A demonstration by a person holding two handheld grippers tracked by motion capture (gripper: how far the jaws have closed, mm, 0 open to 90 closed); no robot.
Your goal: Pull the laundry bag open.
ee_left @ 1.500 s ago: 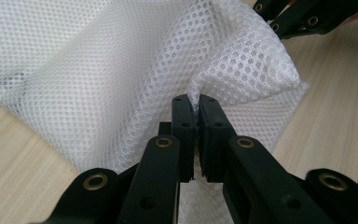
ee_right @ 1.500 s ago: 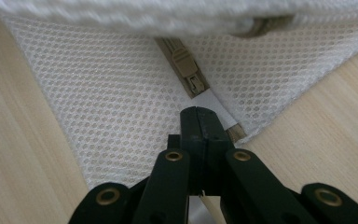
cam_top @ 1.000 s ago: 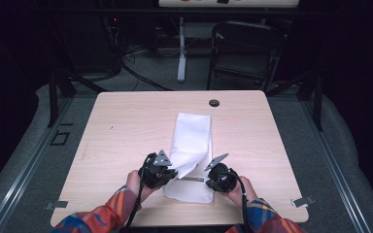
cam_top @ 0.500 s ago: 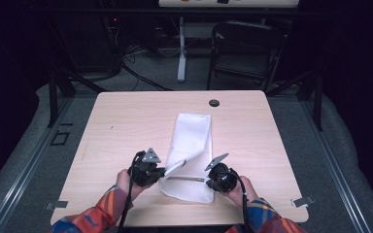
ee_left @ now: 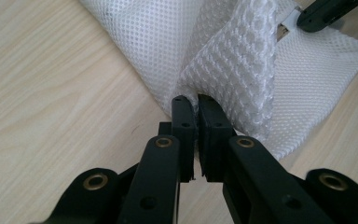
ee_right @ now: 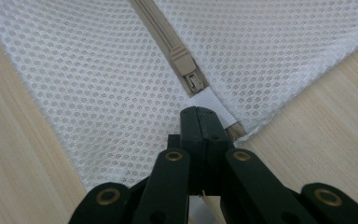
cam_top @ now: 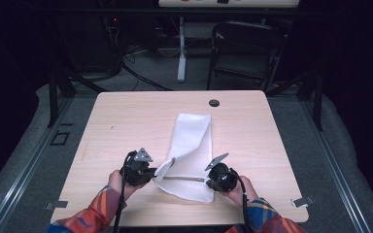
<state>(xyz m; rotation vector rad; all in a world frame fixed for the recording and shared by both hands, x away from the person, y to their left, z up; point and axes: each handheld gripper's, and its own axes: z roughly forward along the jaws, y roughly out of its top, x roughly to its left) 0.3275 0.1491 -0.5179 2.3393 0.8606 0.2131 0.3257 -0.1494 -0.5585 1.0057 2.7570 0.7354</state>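
Observation:
A white mesh bag (cam_top: 190,141) lies lengthwise on the wooden table (cam_top: 126,126). Near its front end a beige zipper (ee_right: 164,33) runs crosswise, and its slider (ee_right: 189,74) sits close to the right end. My left gripper (cam_top: 154,175) is shut on a bunched fold of mesh (ee_left: 235,70) at the bag's near left corner, which it lifts off the table. My right gripper (cam_top: 207,179) is shut on the white fabric tab (ee_right: 209,103) at the zipper's right end. The left gripper view has the bag under my left gripper (ee_left: 196,100), with the right gripper's jaws at the top right.
A dark round grommet (cam_top: 214,103) sits in the table's far edge. Beyond the table stand a folding chair (cam_top: 247,46) and a white post (cam_top: 181,48), with cables on the floor. My hands are close to the table's front edge (cam_top: 184,224).
My left gripper has moved to the left with the mesh corner in it, pulling that corner up and away from the right gripper. The right gripper has stayed put.

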